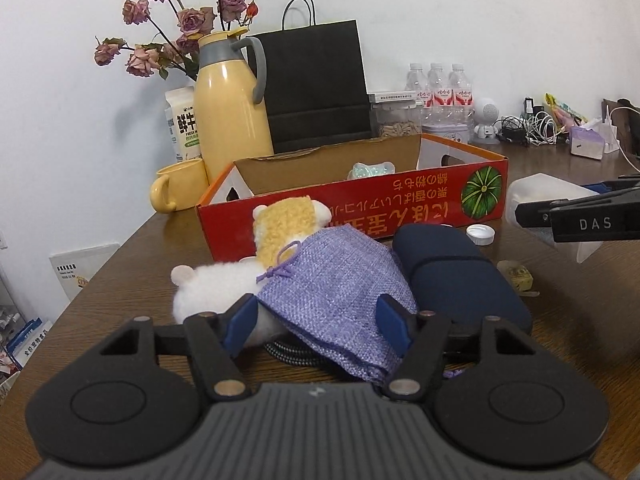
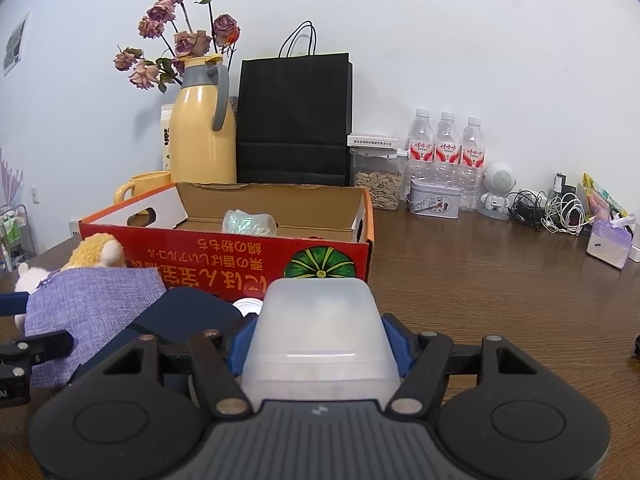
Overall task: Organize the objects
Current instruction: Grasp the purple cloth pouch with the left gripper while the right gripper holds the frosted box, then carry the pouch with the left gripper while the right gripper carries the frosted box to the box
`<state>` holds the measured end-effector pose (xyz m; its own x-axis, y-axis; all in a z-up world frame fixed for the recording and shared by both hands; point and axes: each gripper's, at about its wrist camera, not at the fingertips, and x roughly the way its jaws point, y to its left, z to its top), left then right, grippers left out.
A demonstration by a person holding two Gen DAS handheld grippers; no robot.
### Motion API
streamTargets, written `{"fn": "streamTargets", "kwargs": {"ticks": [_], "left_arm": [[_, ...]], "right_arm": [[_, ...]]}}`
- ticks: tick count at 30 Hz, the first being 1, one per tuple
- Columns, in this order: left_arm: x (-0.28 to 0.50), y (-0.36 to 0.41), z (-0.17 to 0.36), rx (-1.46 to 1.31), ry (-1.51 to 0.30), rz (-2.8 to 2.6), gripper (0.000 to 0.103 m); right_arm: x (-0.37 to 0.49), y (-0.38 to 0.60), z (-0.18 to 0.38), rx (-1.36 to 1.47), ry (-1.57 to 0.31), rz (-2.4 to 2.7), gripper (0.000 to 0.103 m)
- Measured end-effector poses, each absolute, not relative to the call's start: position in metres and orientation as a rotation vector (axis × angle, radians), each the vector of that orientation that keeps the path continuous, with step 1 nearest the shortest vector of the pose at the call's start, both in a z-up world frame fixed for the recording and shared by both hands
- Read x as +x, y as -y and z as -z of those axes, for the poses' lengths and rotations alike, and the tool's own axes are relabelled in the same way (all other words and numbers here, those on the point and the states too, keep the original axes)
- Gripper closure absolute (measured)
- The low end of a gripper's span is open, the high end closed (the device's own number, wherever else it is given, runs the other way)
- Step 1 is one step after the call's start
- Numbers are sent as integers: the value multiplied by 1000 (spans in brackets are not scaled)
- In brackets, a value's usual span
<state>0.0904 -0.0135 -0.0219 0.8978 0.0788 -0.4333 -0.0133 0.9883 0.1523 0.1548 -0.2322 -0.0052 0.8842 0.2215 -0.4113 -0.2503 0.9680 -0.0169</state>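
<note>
Translucent plastic box (image 2: 320, 328), one, was pinched by the right hand-held gripper (image 2: 320, 344); the left hand-held gripper (image 1: 320, 320) straddled one purple pouch (image 1: 332, 280), spread; bare tabletop (image 2: 500, 280) lay at frame right.

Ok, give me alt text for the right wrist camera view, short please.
The right gripper clamps a translucent white plastic container above a wooden table, facing an open red cardboard box. A purple fabric pouch and plush toy lie to the left.

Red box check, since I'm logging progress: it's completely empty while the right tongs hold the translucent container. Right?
Not quite. The red box already holds a crumpled pale-green packet, as the right wrist view shows. The right tongs do hold the translucent container.
</note>
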Motion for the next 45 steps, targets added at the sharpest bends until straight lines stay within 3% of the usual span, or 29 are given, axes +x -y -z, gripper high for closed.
{"fn": "streamTargets", "kwargs": {"ticks": [5,9,15,45], "left_arm": [[90,12,22,141,-464,-46,53],[90,13,22,127,-473,-19,76],[84,17,21,128,-461,18,93],[72,26,-54,122,-192,91,96]], "right_arm": [[155,232,5,-70,-420,-246,38],[154,232,4,-69,-420,-246,38],[154,233,4,-66,-418,-245,38],[150,230,-10,-27,-329,-295,38]]}}
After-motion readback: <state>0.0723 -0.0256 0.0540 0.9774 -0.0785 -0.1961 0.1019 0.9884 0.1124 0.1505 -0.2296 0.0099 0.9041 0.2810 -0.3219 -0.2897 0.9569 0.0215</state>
